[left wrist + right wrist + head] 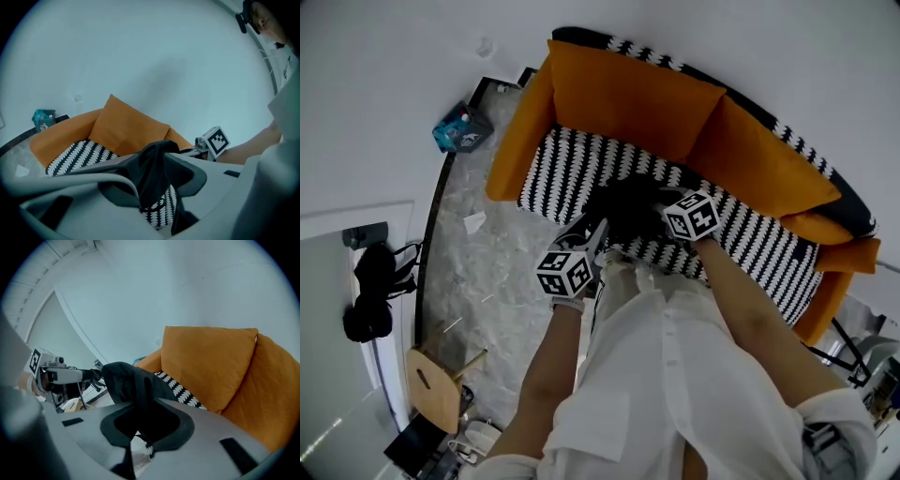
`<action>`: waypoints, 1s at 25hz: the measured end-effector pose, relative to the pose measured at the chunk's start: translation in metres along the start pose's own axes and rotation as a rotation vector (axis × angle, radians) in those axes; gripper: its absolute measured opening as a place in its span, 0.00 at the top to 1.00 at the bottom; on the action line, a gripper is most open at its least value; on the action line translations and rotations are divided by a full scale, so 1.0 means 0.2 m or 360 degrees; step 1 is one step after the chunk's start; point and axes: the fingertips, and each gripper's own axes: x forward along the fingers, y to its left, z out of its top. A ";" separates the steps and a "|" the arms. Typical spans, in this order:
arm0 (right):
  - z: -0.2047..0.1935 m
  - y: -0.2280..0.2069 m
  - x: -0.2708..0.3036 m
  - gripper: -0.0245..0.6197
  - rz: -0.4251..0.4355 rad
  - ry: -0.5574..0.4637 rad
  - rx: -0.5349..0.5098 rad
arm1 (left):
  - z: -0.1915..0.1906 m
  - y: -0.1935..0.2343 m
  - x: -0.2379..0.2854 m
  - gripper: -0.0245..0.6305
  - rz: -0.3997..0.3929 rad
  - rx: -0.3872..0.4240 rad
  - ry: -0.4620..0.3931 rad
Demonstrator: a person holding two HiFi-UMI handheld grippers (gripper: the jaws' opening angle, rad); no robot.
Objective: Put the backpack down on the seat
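Note:
The black backpack (625, 202) rests on the black-and-white striped seat (567, 164) of an orange sofa, near its front edge. My left gripper (596, 232) is at the backpack's left side. In the left gripper view its jaws stand apart, and a fold of the black backpack (154, 161) hangs loosely between them, so the left gripper (152, 180) is open. My right gripper (664, 201) is at the backpack's right side. In the right gripper view the right gripper (145, 423) is shut on a raised fold of the backpack (126, 378).
Orange back cushions (628, 94) line the sofa against a white wall. On the marbled floor to the left lie a teal tissue box (461, 129) and a paper scrap (474, 222). A wooden stool (431, 384) and a hanging black bag (370, 291) are at the lower left.

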 end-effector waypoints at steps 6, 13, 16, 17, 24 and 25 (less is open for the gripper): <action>0.00 -0.01 0.01 0.86 0.0000 0.0049 -0.0039 | 0.08 -0.09 -0.04 0.82 -0.0080 0.0012 -0.0091; -0.01 0.00 -0.01 0.82 -0.0037 0.0256 -0.0144 | 0.17 -0.17 0.00 0.86 -0.0172 0.0029 -0.0128; -0.03 0.00 -0.02 0.80 -0.0065 0.0403 -0.0211 | 0.17 -0.17 0.02 0.86 -0.0183 0.0019 -0.0118; -0.02 0.00 -0.04 0.80 -0.0082 0.0447 -0.0247 | 0.17 -0.17 0.02 0.86 -0.0185 0.0016 -0.0115; 0.07 0.02 -0.17 0.81 -0.0094 0.0478 -0.0379 | 0.18 -0.18 0.04 0.86 -0.0195 0.0015 -0.0102; 0.09 0.03 -0.20 0.81 -0.0084 0.0433 -0.0365 | 0.18 -0.19 0.05 0.86 -0.0197 0.0017 -0.0104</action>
